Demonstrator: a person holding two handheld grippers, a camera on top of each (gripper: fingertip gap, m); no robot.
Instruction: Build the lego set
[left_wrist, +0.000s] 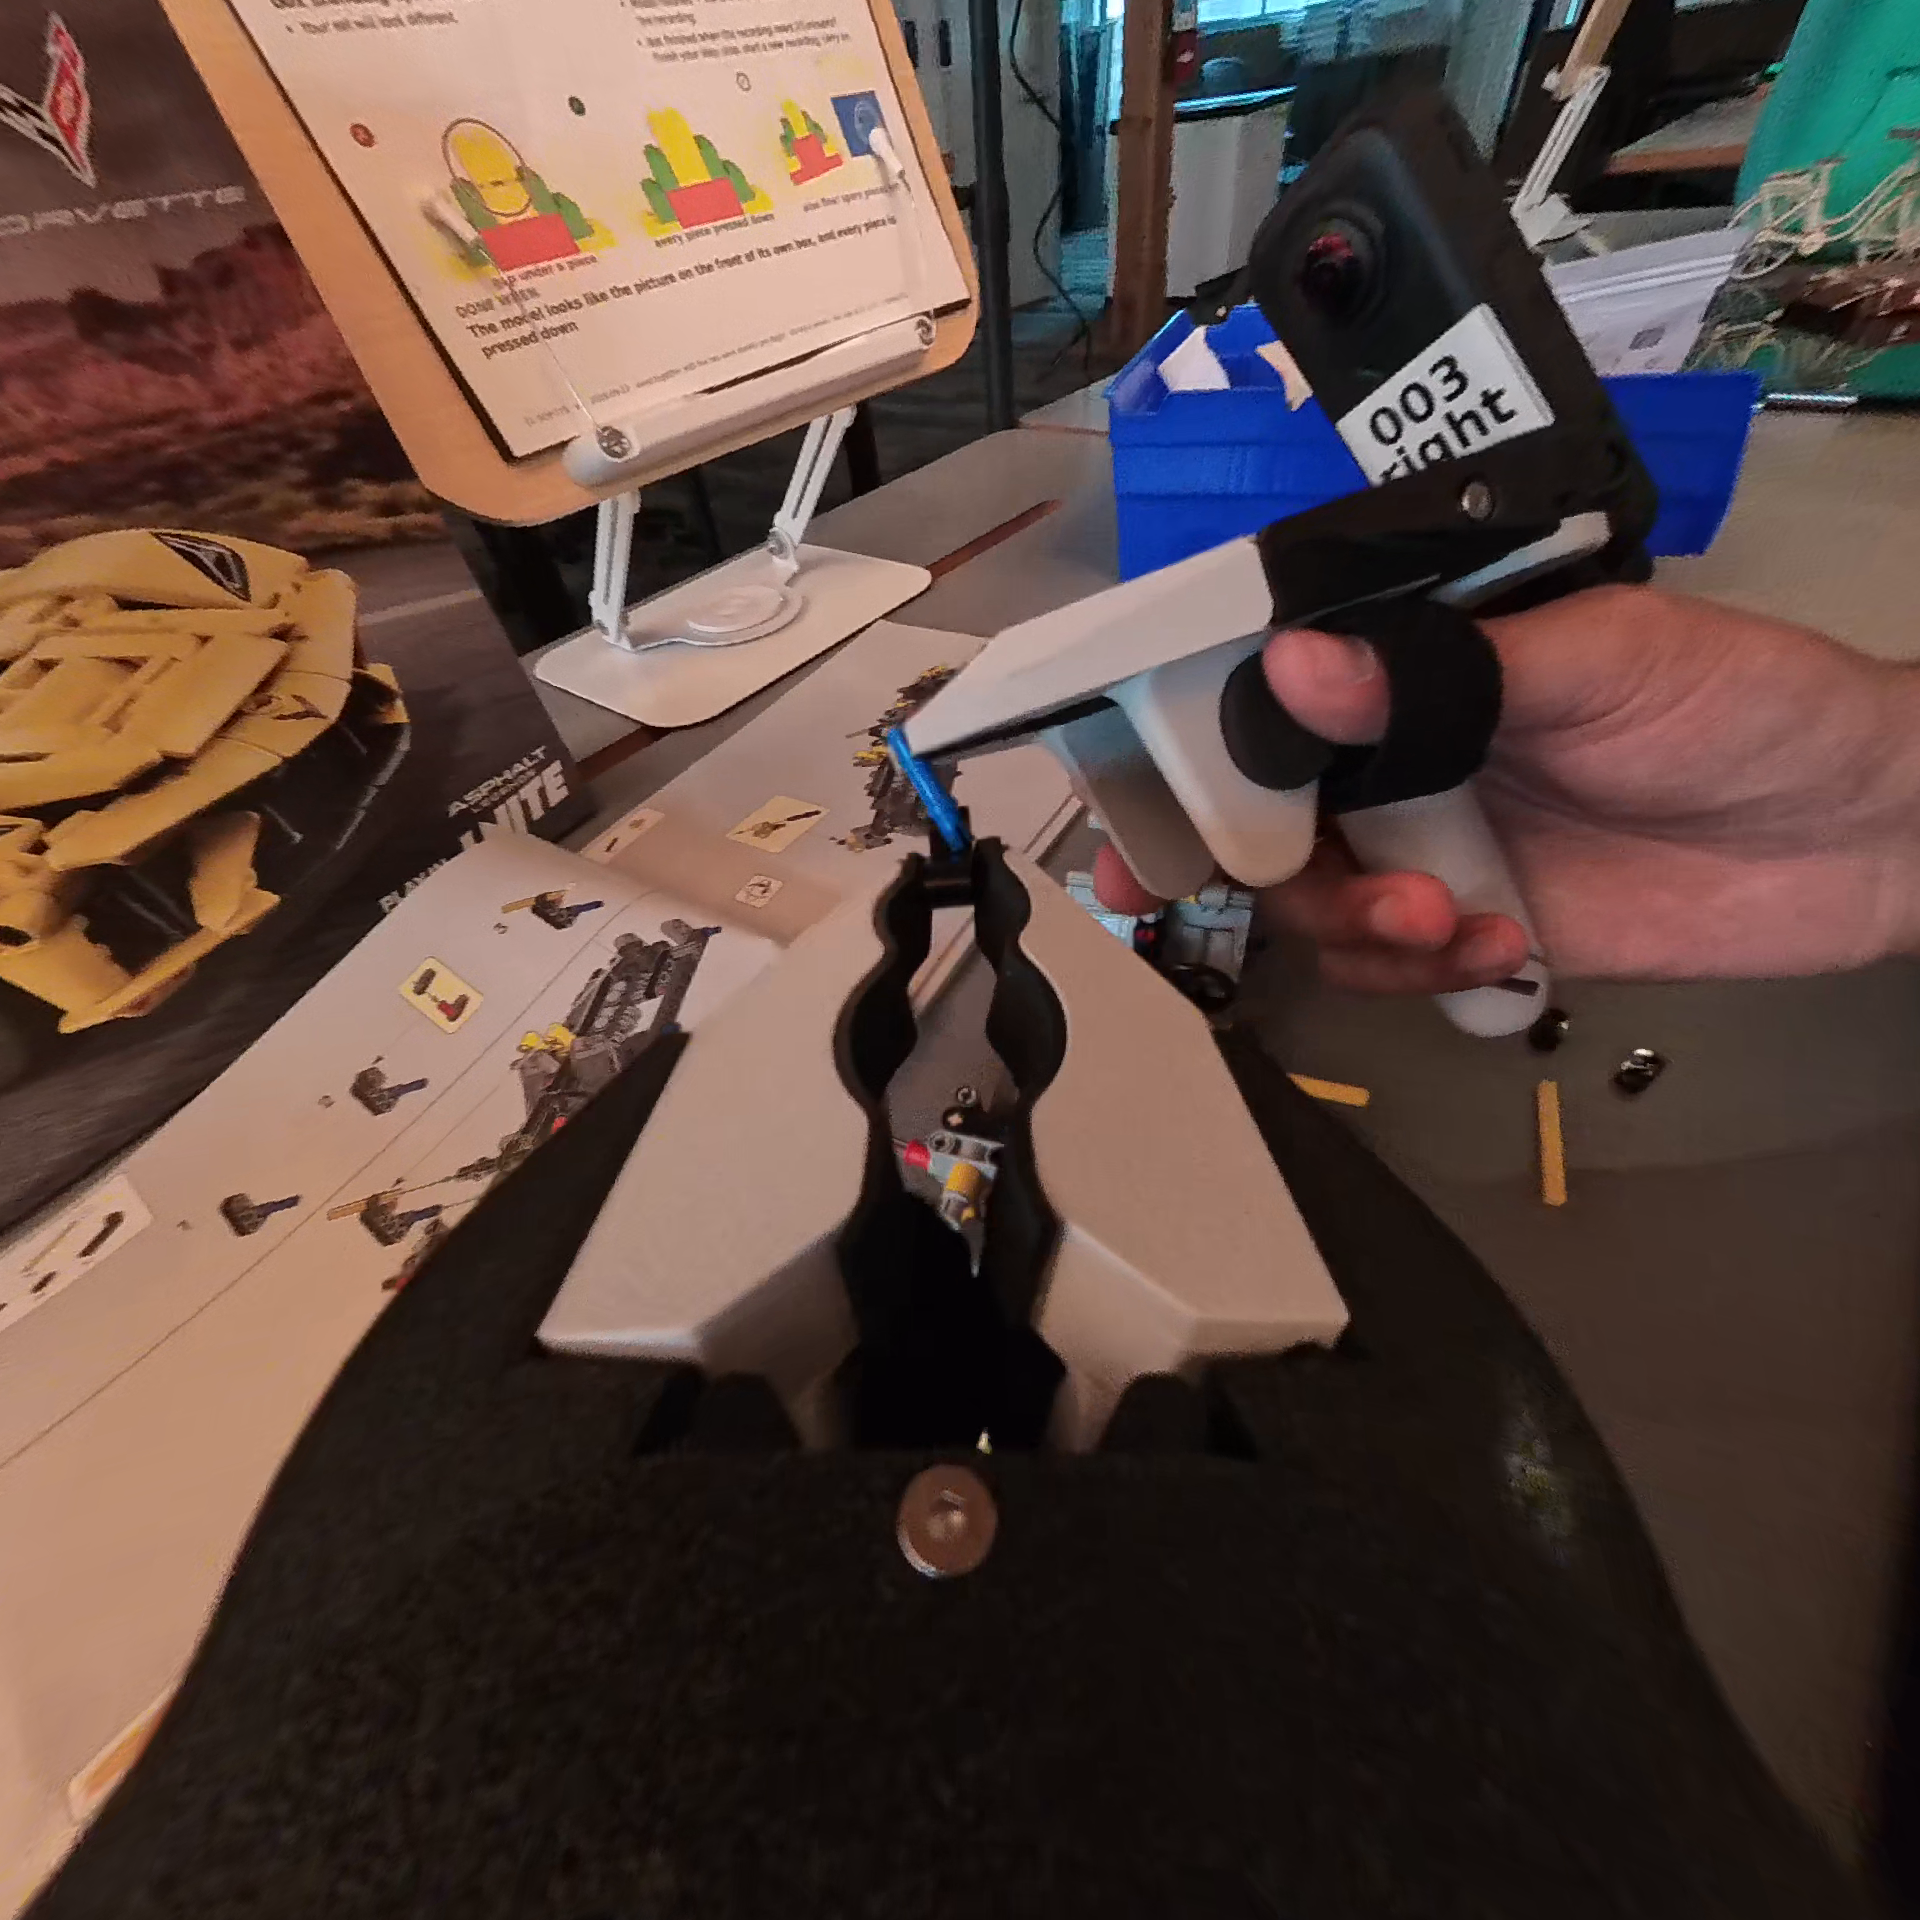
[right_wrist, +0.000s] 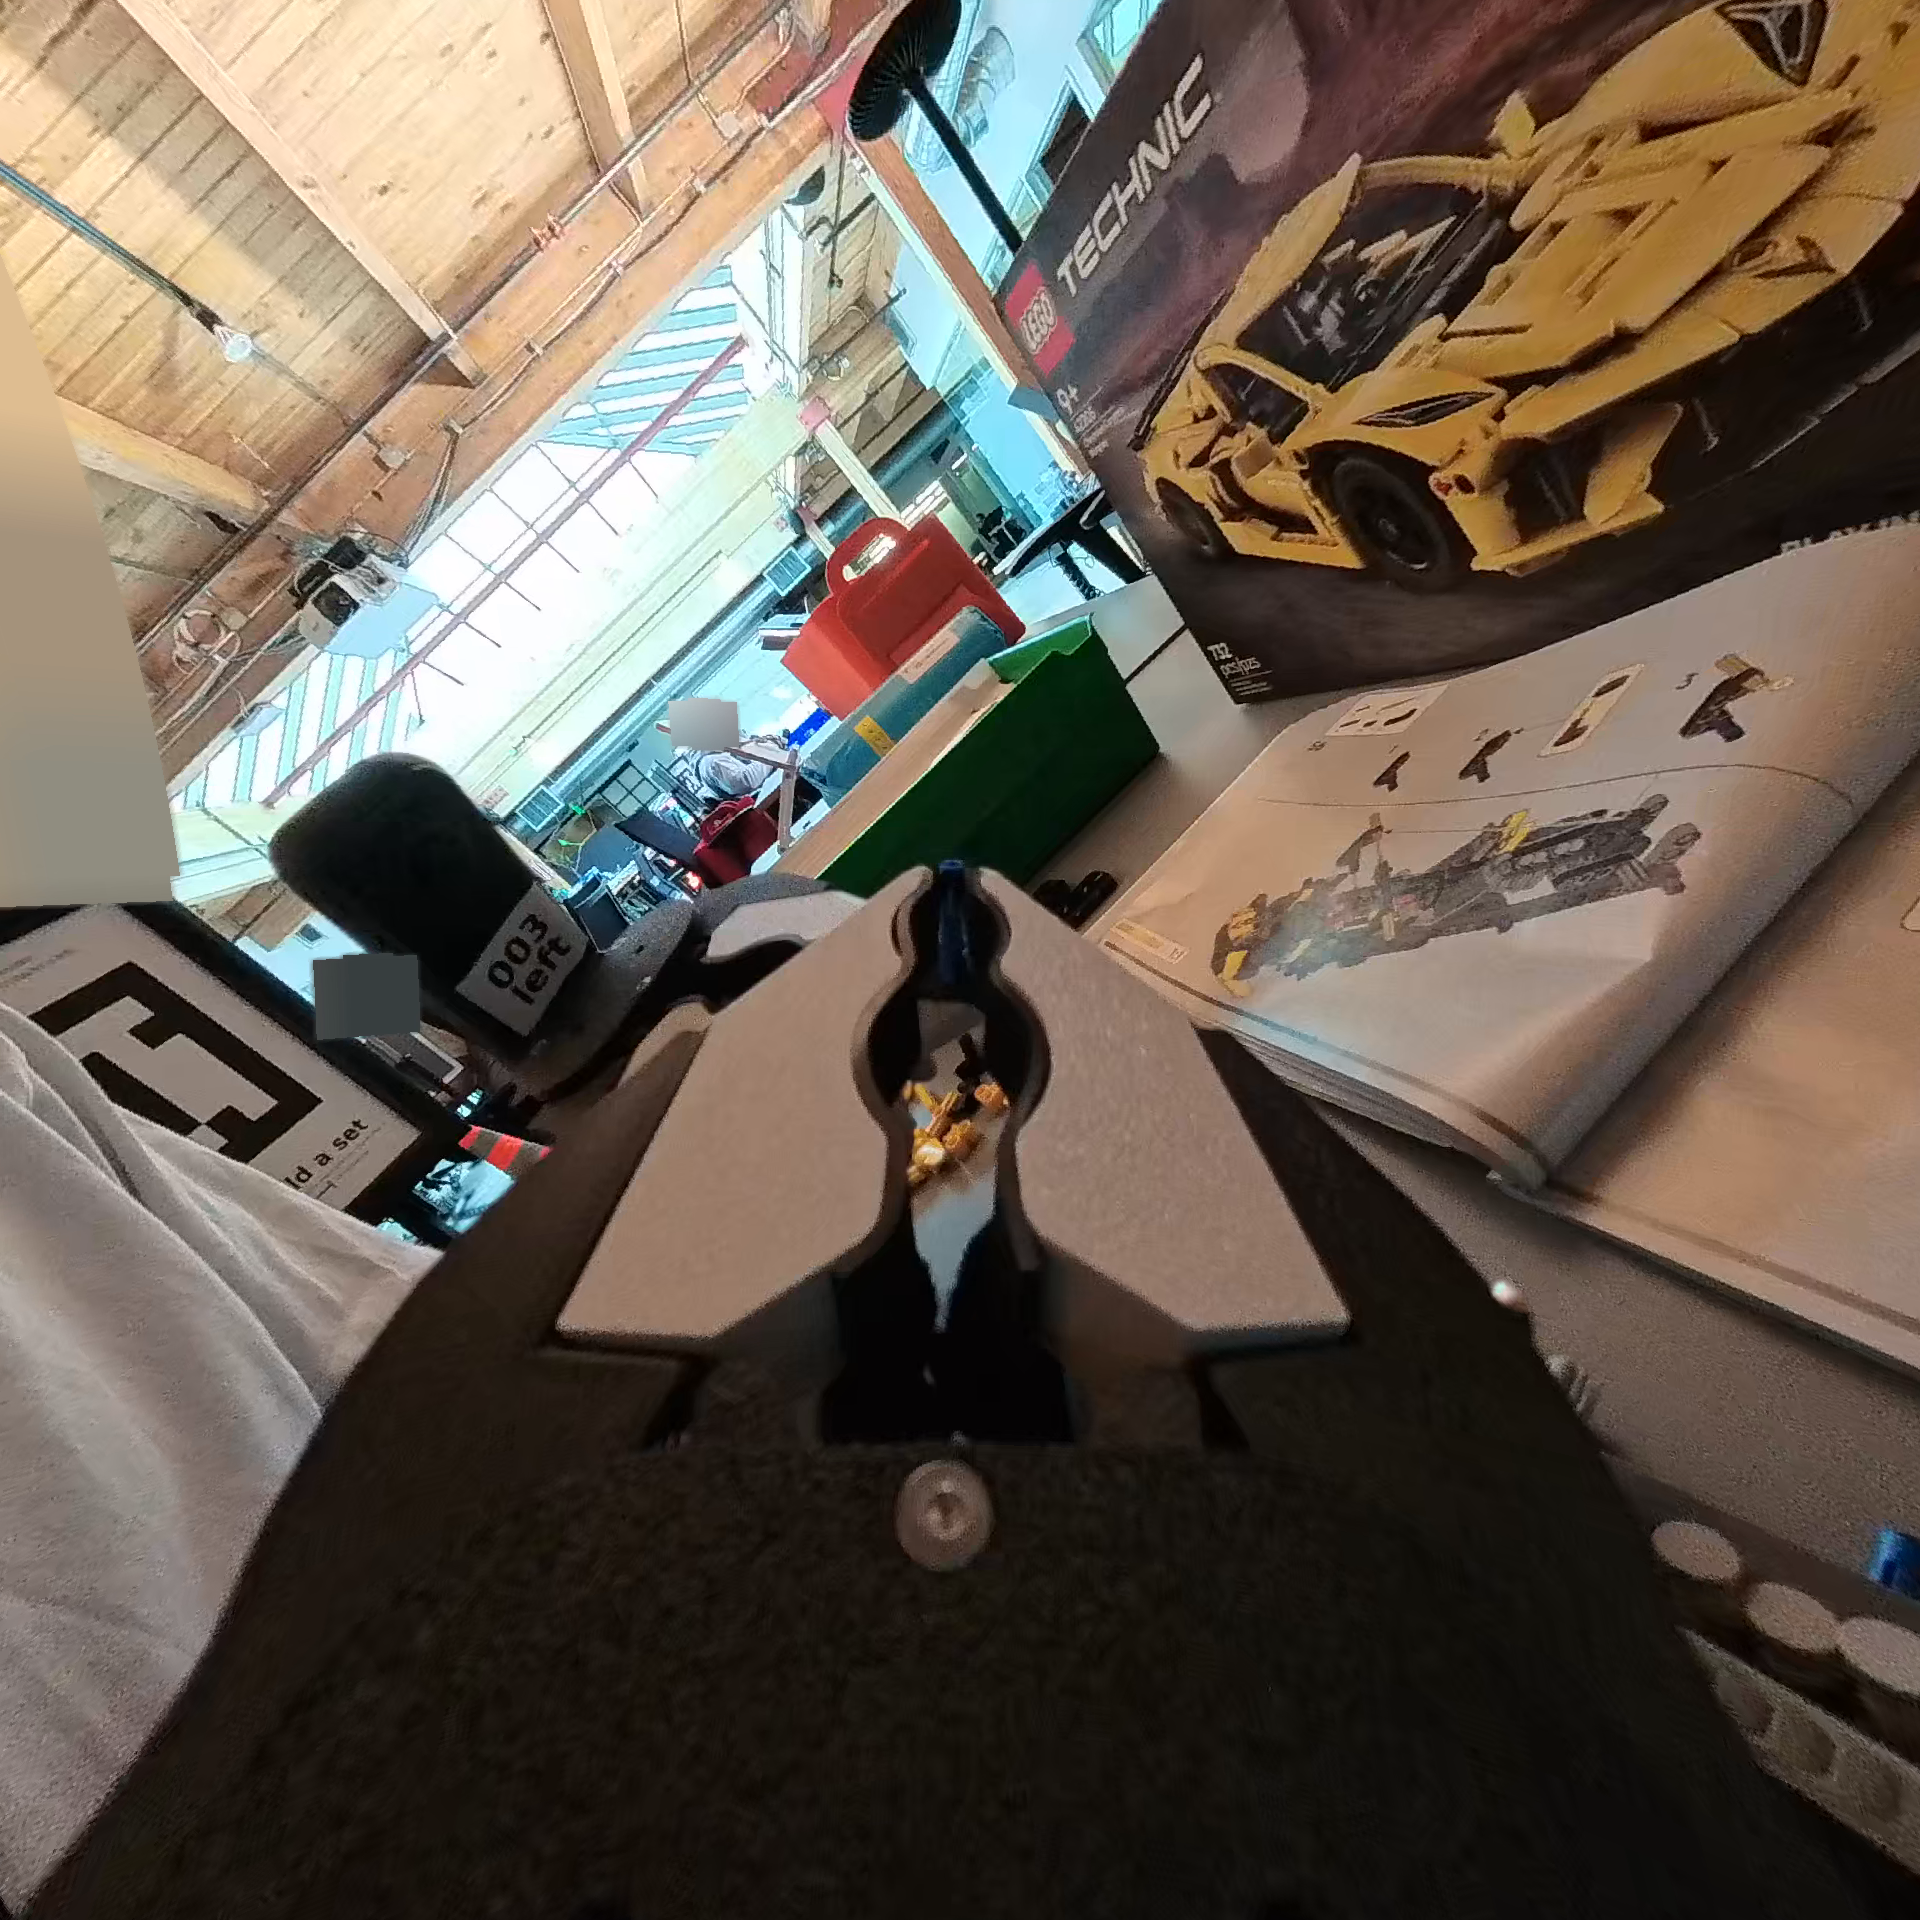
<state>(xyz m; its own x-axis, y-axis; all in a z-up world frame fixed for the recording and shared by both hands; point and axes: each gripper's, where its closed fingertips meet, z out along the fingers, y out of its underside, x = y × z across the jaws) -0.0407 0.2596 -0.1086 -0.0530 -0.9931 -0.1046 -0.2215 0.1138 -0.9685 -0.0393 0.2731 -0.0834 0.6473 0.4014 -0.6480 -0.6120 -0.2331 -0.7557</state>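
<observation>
In the left wrist view my left gripper (left_wrist: 948, 871) is shut on a small black connector piece (left_wrist: 948, 873) at its tips, held above the table. My right gripper (left_wrist: 914, 743), held by a hand, is shut on a thin blue pin (left_wrist: 932, 795) whose lower end meets the black piece. In the right wrist view my right gripper (right_wrist: 951, 899) is shut with the blue pin (right_wrist: 951, 935) between its tips. Small yellow and black lego pieces (right_wrist: 951, 1127) lie below its fingers. A small grey, yellow and red assembly (left_wrist: 961, 1169) lies under my left gripper.
The open instruction booklet (left_wrist: 582, 997) lies on the table, also in the right wrist view (right_wrist: 1507, 935). The set box with a yellow car (left_wrist: 177, 727) stands left. A sheet on a wooden stand (left_wrist: 623, 239), a blue bin (left_wrist: 1226, 457), a green bin (right_wrist: 1018, 769), yellow sticks (left_wrist: 1550, 1143). The grippers are tip to tip, or close to it.
</observation>
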